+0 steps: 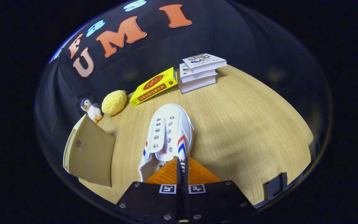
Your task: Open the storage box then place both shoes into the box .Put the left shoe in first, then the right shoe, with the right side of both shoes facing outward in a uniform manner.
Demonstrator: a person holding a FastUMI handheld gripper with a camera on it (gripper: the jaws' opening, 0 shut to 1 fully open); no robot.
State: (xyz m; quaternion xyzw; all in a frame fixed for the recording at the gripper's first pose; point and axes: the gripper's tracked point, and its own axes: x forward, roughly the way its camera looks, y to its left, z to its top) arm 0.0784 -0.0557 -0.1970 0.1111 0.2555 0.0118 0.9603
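A white canvas shoe [170, 132] with red and blue side stripes points away from me, its toe toward the books. My gripper [182, 168] is shut on the shoe's right side wall near the opening, both fingers pressed together on the fabric. The shoe seems lifted a little over the wooden table [244, 124]. A beige storage box [89, 152] stands to the left of the shoe, one flat panel facing me; I cannot tell whether it is open.
A yellow book [154, 86] and a stack of white books [199, 72] lie at the table's far edge. A yellow plush [114, 102] and a small penguin toy [91, 109] sit behind the box. A dark clamp [275, 186] sits at the right table edge.
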